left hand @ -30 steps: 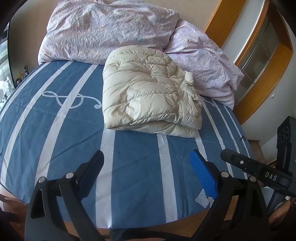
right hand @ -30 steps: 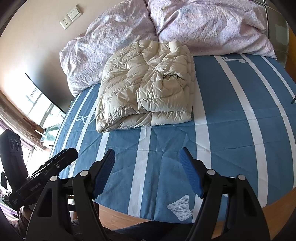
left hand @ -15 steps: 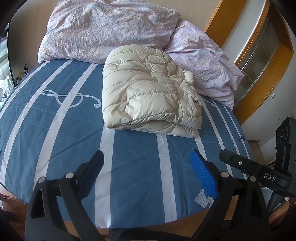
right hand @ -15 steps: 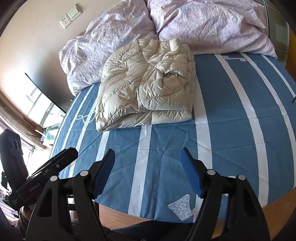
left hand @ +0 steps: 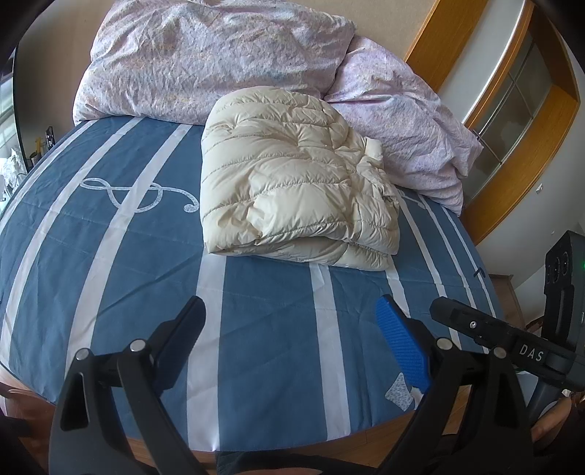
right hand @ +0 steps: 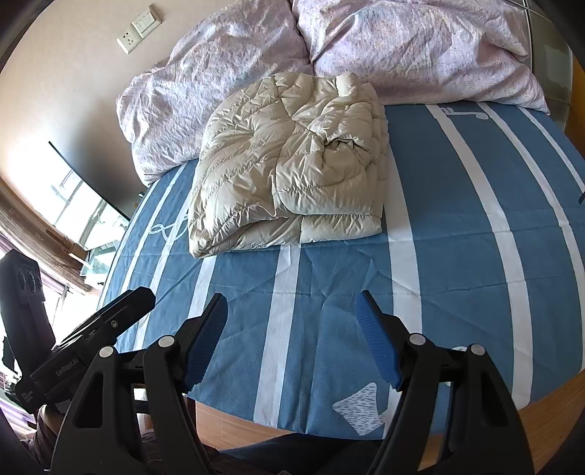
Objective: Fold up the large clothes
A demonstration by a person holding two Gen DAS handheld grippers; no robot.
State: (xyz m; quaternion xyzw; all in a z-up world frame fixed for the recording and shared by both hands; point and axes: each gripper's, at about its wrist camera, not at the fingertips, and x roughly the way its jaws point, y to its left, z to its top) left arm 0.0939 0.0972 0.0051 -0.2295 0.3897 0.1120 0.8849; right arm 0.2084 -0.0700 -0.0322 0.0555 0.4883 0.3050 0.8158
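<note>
right wrist: jacket (right hand: 289,164) partly self-hidden

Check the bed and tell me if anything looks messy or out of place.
Nothing much stands out. The cream puffer jacket lies folded on the striped bedspread, its top layer a bit lopsided, touching the rumpled duvet behind it.

I am looking into a home bedroom: ahead of my grippers stretches a bed (left hand: 109,255) under a blue, white-striped cover, two lilac floral pillows (left hand: 204,62) heaped against the far wall. A wall socket and switch (right hand: 139,27) sit up left; a wood-framed glass cabinet (left hand: 512,120) stands right.
</note>
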